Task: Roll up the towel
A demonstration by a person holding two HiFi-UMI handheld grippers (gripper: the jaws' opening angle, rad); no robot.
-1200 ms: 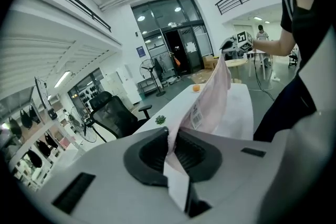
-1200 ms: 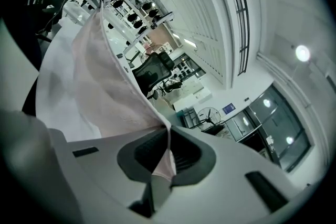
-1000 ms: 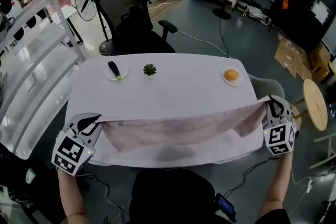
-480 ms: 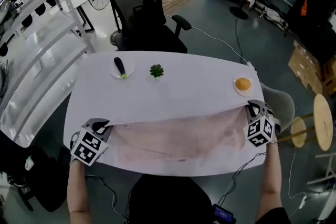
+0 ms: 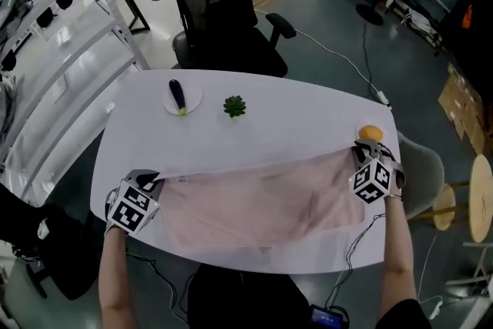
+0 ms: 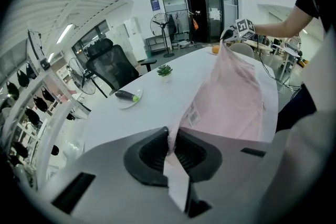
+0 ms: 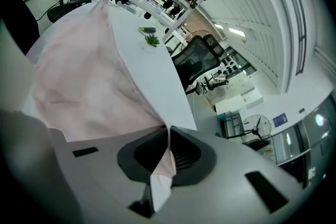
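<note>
a corner of the towel (image 5: pixel 258 204) is clamped in the left claw (image 5: pixel 151 181) and the right claw (image 5: pixel 360 156); it is best laid taut and flat on the counter (image 5: pixel 293 123).

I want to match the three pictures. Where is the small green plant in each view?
Head view: the plant stands at the far side of the table, left of centre.
Left gripper view: the plant is above centre, left of the towel.
Right gripper view: the plant is in the upper part, left of centre.
Shared landmark: the eggplant on its plate, next to the plant in every view.
</note>
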